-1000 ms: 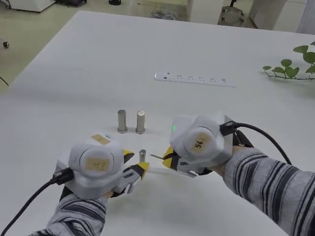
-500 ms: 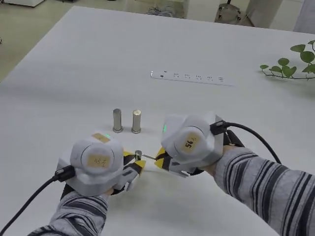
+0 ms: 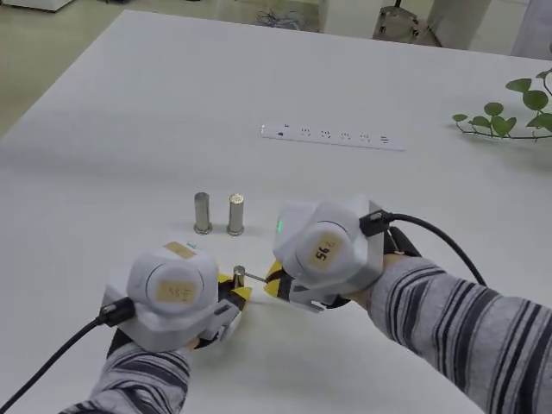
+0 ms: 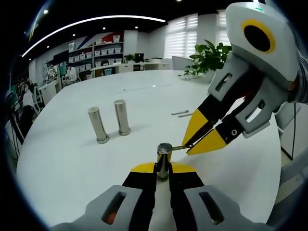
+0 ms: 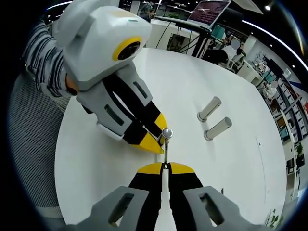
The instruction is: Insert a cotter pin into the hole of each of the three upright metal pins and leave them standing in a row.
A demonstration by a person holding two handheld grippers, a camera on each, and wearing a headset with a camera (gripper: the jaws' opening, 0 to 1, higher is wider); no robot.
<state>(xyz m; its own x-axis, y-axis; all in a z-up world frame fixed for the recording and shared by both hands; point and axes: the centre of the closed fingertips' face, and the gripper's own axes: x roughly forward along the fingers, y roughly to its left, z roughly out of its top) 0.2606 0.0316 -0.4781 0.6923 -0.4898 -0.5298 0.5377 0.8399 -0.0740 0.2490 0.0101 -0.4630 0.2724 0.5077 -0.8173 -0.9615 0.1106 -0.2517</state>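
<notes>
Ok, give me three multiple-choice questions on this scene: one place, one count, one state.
1. Where is the cotter pin? A. on the floor B. in the right gripper, tip at the held pin's top C. in a box
2. How many free pins stand behind? A. one B. two C. four
3. The left gripper is: A. wide open B. shut on nothing C. shut on the held pin
Answers: B, its jaws pinch the cotter pin; B, two stand side by side; C, its jaws clamp the pin's lower part.
</notes>
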